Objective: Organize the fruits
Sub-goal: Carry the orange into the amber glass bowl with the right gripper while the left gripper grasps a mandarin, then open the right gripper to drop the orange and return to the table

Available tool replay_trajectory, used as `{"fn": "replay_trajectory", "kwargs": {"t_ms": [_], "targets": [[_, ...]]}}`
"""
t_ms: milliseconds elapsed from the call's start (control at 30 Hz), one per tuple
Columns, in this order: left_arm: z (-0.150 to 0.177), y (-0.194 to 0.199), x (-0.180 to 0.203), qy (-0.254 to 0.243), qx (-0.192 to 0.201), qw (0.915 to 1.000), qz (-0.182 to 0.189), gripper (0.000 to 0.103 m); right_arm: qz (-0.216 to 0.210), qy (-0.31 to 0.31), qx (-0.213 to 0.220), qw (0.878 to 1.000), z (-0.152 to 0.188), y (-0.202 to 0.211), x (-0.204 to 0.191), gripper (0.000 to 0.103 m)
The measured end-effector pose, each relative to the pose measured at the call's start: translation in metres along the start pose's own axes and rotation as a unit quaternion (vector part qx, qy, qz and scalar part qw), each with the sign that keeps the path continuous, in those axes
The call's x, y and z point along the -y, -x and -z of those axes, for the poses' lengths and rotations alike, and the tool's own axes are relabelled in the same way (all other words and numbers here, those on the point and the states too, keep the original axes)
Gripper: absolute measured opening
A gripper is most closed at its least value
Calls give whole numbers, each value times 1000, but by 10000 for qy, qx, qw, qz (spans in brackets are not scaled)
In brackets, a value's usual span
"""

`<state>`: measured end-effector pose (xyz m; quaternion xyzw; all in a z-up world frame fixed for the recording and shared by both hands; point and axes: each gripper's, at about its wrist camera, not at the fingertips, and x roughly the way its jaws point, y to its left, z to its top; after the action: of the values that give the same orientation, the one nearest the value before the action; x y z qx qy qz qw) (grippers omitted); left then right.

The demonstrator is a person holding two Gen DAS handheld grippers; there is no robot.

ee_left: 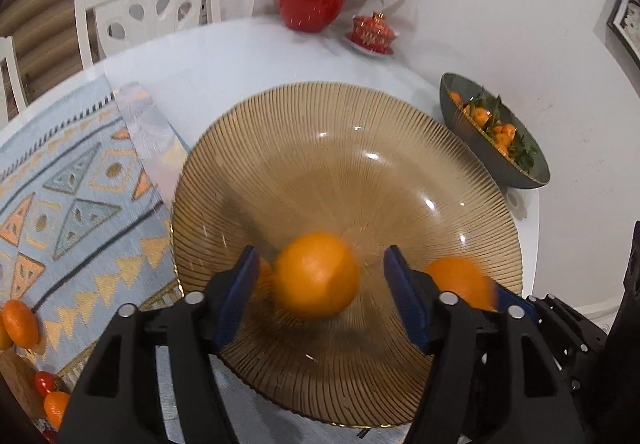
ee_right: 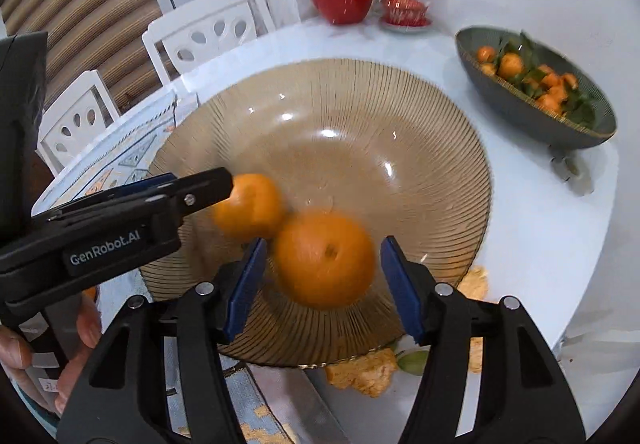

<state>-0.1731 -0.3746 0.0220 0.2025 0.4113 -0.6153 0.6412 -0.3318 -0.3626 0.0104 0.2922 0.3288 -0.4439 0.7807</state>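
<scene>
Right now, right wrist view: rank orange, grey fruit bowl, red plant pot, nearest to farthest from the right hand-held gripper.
1. Orange: between the open fingers of the right hand-held gripper, in the amber glass dish.
2. Grey fruit bowl: far right on the table.
3. Red plant pot: at the back, by the wall.

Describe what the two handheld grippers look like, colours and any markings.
Both grippers, left and right, have black plastic bodies, silver pivot pins and flat blue finger pads. The left one's side carries a white "GenRobot.AI" label. No cables or sleeves show.
</scene>
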Motion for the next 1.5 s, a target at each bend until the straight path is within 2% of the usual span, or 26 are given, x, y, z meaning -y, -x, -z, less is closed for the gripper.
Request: {"fn": "replay_trajectory", "kwargs": {"t_ms": [333, 500, 600, 767, 933, 1067, 1233, 1367, 1500], "targets": [[16, 35, -11, 12, 177, 9998, 10, 68, -88, -424, 174, 9989, 10, 31, 18, 61], [27, 65, -20, 91, 350, 9993, 37, 68, -157, -461, 244, 9985, 17, 49, 11, 61], [36, 91, -27, 147, 565, 9983, -28, 78, -221, -368, 321, 9986, 22, 61, -2, 62], [54, 135, -44, 200, 838, 9962, -130, 80, -419, -91, 475, 9980, 30, 81, -38, 66], [83, 194, -78, 342, 1242, 9905, -490, 86, -734, 387, 615, 9946, 42, 92, -91, 69], [107, 238, -114, 569, 1516, 9835, -806, 86, -985, 730, 579, 9908, 54, 90, -133, 69], [140, 285, -160, 848, 1844, 9701, -1329, 87, -1249, 1081, 414, 9854, 68, 72, -179, 69], [164, 302, -197, 1099, 1925, 9637, -1486, 87, -1438, 1280, 255, 9810, 79, 49, -210, 69], [182, 295, -226, 1283, 1810, 9634, -1506, 87, -1638, 1470, 124, 9754, 97, 32, -230, 69]]}}
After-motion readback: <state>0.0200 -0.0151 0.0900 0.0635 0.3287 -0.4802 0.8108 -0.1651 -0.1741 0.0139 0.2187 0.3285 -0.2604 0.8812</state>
